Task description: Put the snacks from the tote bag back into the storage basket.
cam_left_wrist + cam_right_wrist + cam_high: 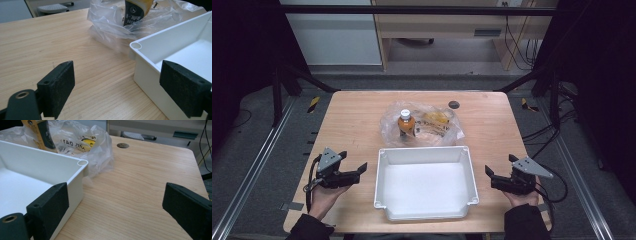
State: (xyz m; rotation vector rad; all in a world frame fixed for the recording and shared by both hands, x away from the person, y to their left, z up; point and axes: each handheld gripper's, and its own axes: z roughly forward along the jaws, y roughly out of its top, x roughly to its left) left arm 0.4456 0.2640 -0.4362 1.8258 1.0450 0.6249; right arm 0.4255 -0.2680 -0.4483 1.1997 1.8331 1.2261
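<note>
A white rectangular tray (383, 172) lies empty at the near middle of the wooden table (352, 130). Behind it sits a crumpled clear plastic bag (387, 126) holding an upright orange bottle (406, 123) with a white cap and a yellow packet (436, 119). My left gripper (354, 167) rests left of the tray, open, nothing between its jaws. To the tray's right my right gripper (498, 170) stands open and empty too. The left gripper view has the tray's corner (136, 46) and the bottle's dark label (133, 15). In the right gripper view the tray's corner (82, 163) is at left, the bag (100, 147) beyond.
A round dark grommet (454, 104) sits in the table near its far edge. Metal rails (257, 160) and dark frame legs flank the table, with cables (542, 132) on the floor at right. Bare wood lies on both sides of the tray.
</note>
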